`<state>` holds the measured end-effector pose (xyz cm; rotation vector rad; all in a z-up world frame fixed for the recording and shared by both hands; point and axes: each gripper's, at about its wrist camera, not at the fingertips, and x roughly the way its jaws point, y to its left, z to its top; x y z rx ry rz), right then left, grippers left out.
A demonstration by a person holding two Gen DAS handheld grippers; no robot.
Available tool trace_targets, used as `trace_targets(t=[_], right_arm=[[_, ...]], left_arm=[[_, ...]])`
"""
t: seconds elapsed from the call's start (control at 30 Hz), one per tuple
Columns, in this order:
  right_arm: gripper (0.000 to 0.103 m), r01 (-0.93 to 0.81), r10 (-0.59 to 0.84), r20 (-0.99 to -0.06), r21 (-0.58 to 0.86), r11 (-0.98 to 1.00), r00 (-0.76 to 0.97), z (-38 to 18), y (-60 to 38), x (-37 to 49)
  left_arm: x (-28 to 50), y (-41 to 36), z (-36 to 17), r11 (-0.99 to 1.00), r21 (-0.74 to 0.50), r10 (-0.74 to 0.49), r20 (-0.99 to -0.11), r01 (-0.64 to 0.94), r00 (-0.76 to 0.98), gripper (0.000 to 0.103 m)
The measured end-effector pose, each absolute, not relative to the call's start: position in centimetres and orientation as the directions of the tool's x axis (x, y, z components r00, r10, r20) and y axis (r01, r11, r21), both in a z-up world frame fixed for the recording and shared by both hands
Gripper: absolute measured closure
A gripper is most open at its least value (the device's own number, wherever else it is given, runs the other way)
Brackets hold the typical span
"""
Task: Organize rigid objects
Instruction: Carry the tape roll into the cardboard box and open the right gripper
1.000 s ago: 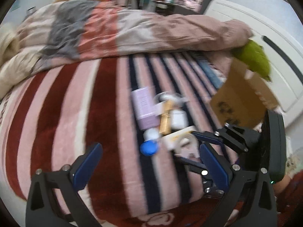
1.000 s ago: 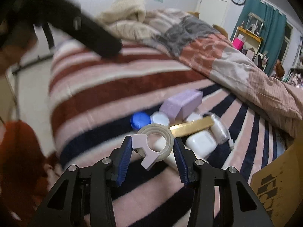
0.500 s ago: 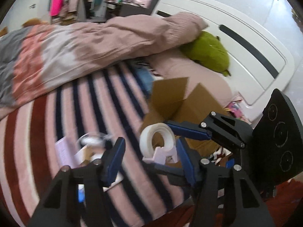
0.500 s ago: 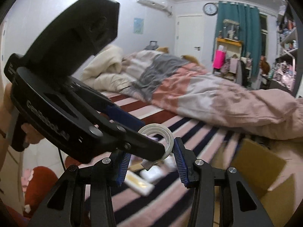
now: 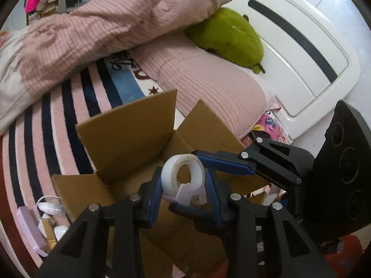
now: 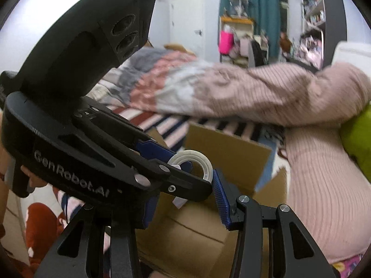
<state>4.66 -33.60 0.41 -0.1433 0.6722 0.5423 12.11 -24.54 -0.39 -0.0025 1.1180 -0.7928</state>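
In the left wrist view, the left tool (image 5: pixel 185 199) has its two blue pads pressed against the sides of the tape roll (image 5: pixel 169 173), so it pinches the roll. The right tool (image 5: pixel 187 180) comes in from the right side, with one finger over the roll and one under it, both touching it; I judge that it grips the roll too. The roll hangs above the open cardboard box (image 5: pixel 129 139), which stands on the striped bed (image 5: pixel 53 120). The visible part of the box bottom shows nothing inside. At the lower left, a lilac box (image 5: pixel 29 227) and some small white things (image 5: pixel 49 207) lie on the bed, outside the cardboard box.

In the right wrist view, the roll (image 6: pixel 206 164) touches the right blue pad of the right tool (image 6: pixel 185 199); the other pad is hidden behind the left tool (image 6: pixel 199 177). The cardboard box (image 6: pixel 227 143) is directly below.

The task seems at an early stage: the roll is not yet dropped in, and the other things wait on the bed.
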Motion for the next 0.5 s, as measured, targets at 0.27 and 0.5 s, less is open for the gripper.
trace_targets(t=[0.27, 0.5], right_arm=[[0.036, -0.487, 0.369, -0.688, 0.026, 0.873, 0.625, 0.0, -33.5, 4.5], [0.004, -0.607, 0.508, -0.584, 0.031, 0.794, 0.634, 2.8, -27.8, 2.3]], left_arm=[[10.4, -20.0, 1.6, 0.815, -0.278, -0.489, -0.8, 0.508, 0.347, 0.033], [6.2, -8.4, 4.6, 0.936, -0.155, -0.318, -0.759, 0.317, 0.568, 0.027]])
